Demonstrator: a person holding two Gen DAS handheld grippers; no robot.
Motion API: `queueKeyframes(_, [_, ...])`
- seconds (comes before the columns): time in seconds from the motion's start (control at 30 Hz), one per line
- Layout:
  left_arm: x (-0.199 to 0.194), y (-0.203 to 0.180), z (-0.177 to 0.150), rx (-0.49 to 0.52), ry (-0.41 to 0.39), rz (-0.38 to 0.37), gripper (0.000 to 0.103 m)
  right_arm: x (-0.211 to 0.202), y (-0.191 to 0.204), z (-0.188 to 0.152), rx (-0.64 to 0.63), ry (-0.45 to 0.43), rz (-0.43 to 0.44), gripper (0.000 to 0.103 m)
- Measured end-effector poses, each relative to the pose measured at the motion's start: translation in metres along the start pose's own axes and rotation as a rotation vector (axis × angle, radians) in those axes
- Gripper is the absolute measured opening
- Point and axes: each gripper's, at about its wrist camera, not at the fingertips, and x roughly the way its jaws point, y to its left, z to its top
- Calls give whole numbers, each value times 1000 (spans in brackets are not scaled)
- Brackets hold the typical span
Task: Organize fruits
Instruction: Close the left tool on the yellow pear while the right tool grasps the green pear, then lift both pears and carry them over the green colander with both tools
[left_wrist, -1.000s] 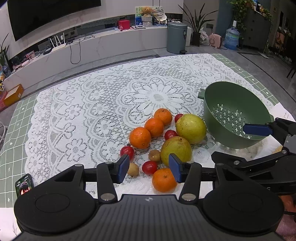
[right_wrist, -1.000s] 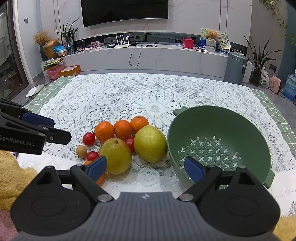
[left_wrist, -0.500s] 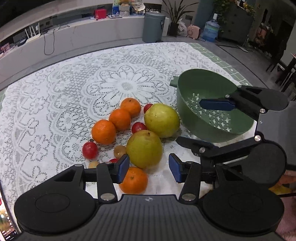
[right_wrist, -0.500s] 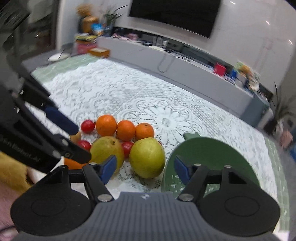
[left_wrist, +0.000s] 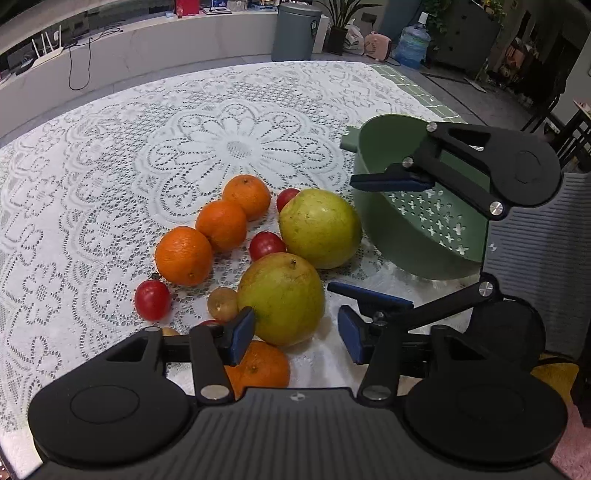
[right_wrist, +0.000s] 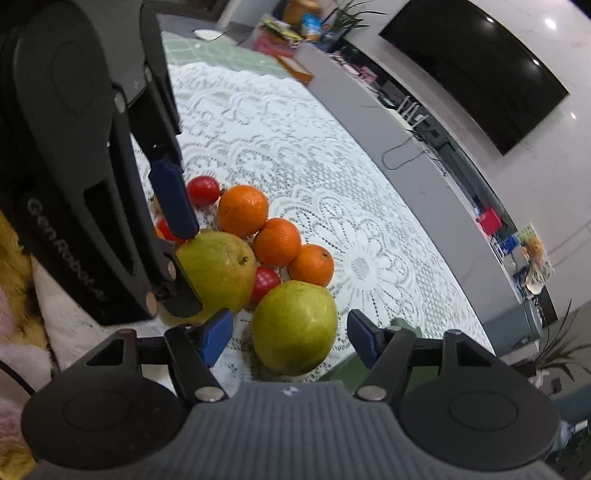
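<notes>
4 oranges (left_wrist: 183, 255), 2 pears (left_wrist: 320, 228), 4 red tomatoes (left_wrist: 152, 299), 2 small brown fruits (left_wrist: 222, 304), 1 colander (left_wrist: 424, 236).

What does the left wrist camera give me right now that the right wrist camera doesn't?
Left wrist only: the green colander's perforated inside, empty where visible, and a fourth orange under the open left claw. Right wrist only: the wall TV. Both: two green-yellow pears, three oranges in a row, cherry tomatoes and the open right claw.
</notes>
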Motion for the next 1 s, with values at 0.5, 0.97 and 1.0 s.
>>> queueKeyframes(0.5, [20,10,-2,13,-13,45,68,24,23,-6,-136,-21,-109,64])
queueKeyframes(0.97, [21,19,0,-63,-48,9,72,34,33,-4,-203,15,-201,66])
queueKeyframes(1.0, [21,19,0,-66,-50,10,72,35,31,-4,-196,21,-206,69])
